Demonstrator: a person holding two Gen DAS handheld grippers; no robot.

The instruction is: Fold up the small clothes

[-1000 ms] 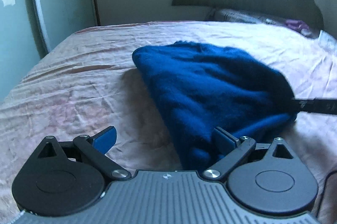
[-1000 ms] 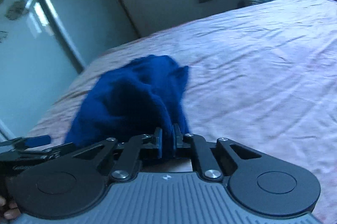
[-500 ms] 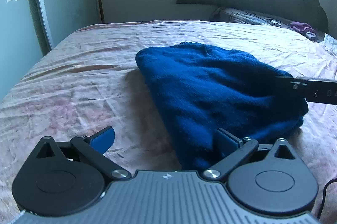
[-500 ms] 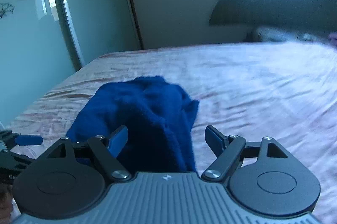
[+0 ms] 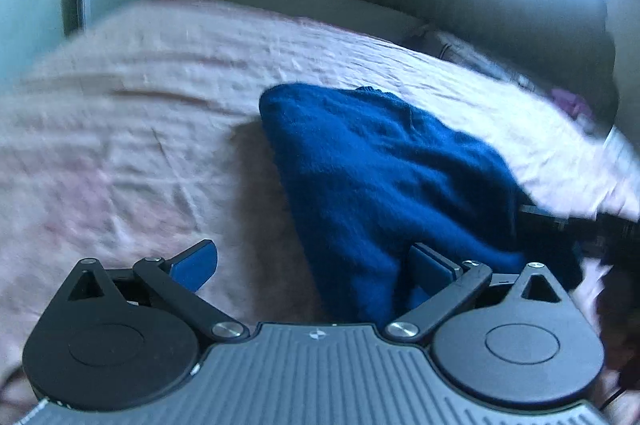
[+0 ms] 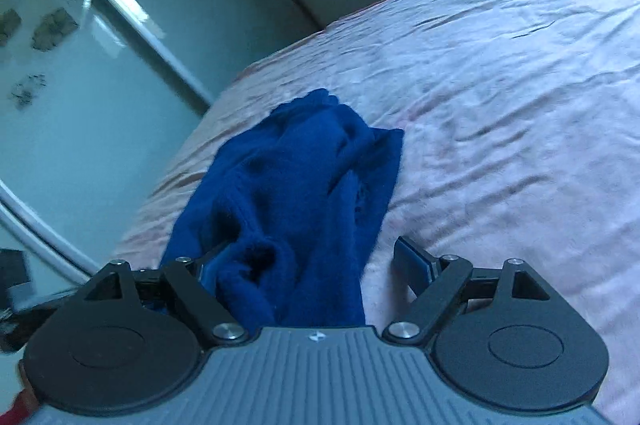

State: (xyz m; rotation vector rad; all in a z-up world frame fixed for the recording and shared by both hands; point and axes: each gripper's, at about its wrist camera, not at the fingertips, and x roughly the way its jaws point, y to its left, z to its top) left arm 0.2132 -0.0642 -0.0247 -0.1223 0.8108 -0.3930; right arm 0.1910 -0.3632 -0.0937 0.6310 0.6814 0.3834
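Note:
A dark blue knitted garment (image 5: 380, 177) lies bunched on the pink bedsheet (image 5: 120, 153). My left gripper (image 5: 312, 257) is open just short of the garment's near edge, and the cloth reaches to its right finger (image 5: 430, 261). At that view's right edge a dark finger (image 5: 540, 215) of the other gripper pokes in against the garment. In the right wrist view the garment (image 6: 296, 177) runs from mid-bed down between the jaws of my right gripper (image 6: 308, 265). Those jaws are opening and the right pad stands off the cloth. The left pad is hidden behind the cloth.
The bed fills both views. A dark headboard (image 5: 500, 5) and a pillow (image 5: 480, 61) stand at the far end, with a purple item (image 5: 572, 103) near them. A glass wardrobe door (image 6: 80, 45) with flower decals runs along the bed's left side.
The right gripper went from shut on the garment to wide open and let the cloth go. Both hands shifted, and the left view rolled and blurred.

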